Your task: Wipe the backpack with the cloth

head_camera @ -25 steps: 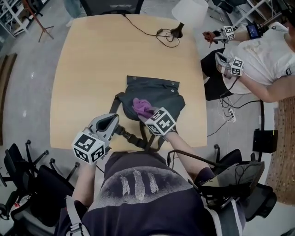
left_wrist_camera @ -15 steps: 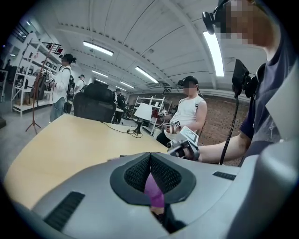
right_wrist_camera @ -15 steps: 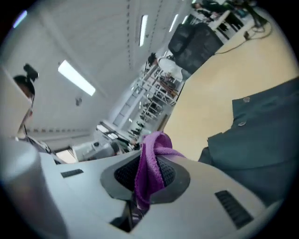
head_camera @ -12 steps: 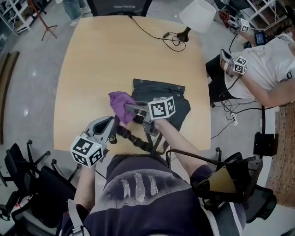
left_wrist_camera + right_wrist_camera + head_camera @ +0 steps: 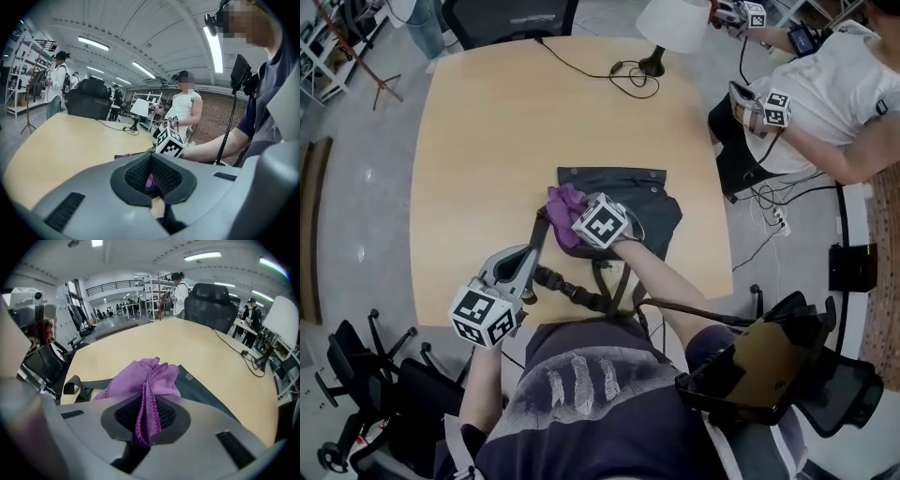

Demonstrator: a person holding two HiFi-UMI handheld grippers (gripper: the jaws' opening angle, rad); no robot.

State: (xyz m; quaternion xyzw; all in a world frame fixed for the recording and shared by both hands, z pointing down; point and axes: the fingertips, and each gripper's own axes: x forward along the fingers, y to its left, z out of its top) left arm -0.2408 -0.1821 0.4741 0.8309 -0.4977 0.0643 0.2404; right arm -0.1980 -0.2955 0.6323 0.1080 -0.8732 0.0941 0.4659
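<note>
Right gripper (image 5: 146,423) clamps cloth (image 5: 145,376) at backpack's (image 5: 206,390) left edge.

The pale wooden bench (image 5: 478,169) fills the middle of the frame. On it lie a dark backpack (image 5: 652,202) — centre, toward the lower edge — and, at the upper right edge, a white-shaded lamp (image 5: 667,23) with its black cable (image 5: 581,66).

You are working in an open lab or workshop hall: ceiling strip lights (image 5: 93,43), metal shelving racks (image 5: 152,296), rolling office chairs (image 5: 209,303) and a bare grey floor (image 5: 356,187). Your pale wooden surface (image 5: 487,141) carries a lamp (image 5: 672,23) and cable (image 5: 581,67). A second person (image 5: 834,94) sits beside it.
</note>
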